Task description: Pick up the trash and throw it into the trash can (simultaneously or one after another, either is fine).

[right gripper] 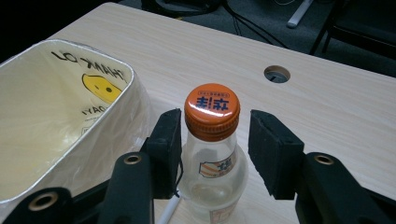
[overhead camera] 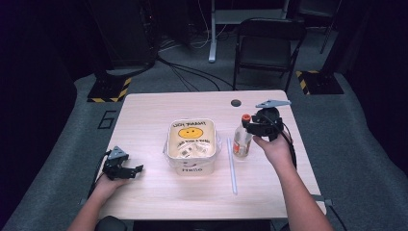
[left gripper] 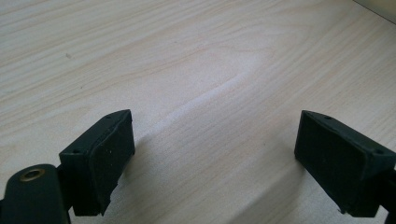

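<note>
Pale wooden table (overhead camera: pixel 154 115), right claw (right gripper: pixel 215 135) part-open astride bottle (right gripper: pixel 212 172), base cut off; left claw (left gripper: pixel 215 158) wide, empty.

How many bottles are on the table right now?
1. The bottle, orange-capped, stands upright right of the bin, between the right gripper's jaws. The bin's inside isn't fully visible.

A bag-lined bin (overhead camera: pixel 191 166) printed with a smiley face sits mid-frame on the pale wooden table (overhead camera: pixel 144 120). A white straw (overhead camera: pixel 232 172) lies right of it. A black folding chair (overhead camera: pixel 267 45) stands upper right.
</note>
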